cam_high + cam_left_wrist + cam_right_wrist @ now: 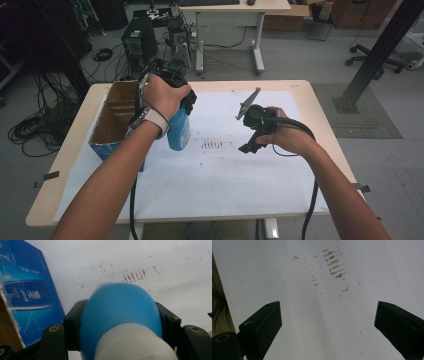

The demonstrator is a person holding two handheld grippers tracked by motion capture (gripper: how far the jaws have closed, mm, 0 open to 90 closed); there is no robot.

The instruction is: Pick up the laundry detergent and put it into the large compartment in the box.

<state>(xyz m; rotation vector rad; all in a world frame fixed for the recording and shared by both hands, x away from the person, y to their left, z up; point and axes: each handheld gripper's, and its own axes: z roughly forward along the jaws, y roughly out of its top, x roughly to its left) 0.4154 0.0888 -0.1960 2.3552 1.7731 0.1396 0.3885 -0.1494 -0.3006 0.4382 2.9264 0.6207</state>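
A blue bottle (179, 131) with a white cap hangs off the table, and my left gripper (183, 102) is shut on it just right of the cardboard box. In the left gripper view the blue bottle (120, 312) sits clamped between both black jaws, its white cap nearest the camera. My right gripper (252, 142) hovers over the white sheet at centre right. Seen in the right gripper view, my right gripper (328, 322) stands open with bare paper between its jaws.
An open cardboard box (114, 120) with a blue printed side (27, 295) stands at the table's left. A white paper sheet (215, 175) covers the tabletop, with brown smudge marks (212, 145) in the middle. Desks, cables and a chair stand on the floor beyond.
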